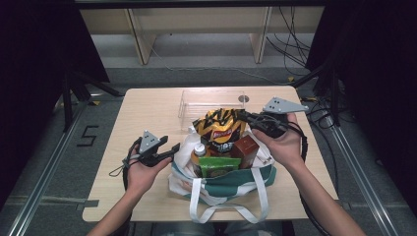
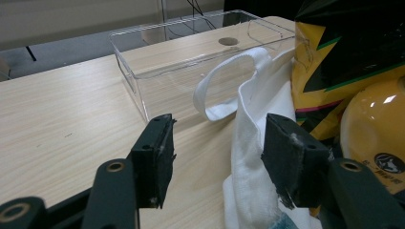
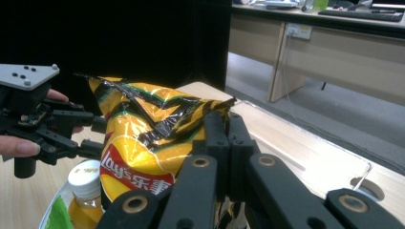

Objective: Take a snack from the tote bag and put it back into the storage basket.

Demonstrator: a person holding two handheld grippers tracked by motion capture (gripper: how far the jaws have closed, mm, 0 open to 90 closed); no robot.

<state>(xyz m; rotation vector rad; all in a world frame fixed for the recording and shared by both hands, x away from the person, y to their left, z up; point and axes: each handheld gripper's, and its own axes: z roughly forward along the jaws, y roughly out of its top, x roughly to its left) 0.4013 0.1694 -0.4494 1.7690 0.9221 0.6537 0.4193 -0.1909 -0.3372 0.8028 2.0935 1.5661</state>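
Tote bag: green-and-white, at the table's near edge, packed upright so its contents stay reachable.
Clear tray: far edge, awaiting unpacked goods, I judge.
Lay's crisp packet: raised above the bag, top seam clenched by right gripper.
Left gripper: released, beside the bag's white rim.

A light wooden bench carries a clear plastic tray at its far side and a green-and-white tote bag at its near edge.
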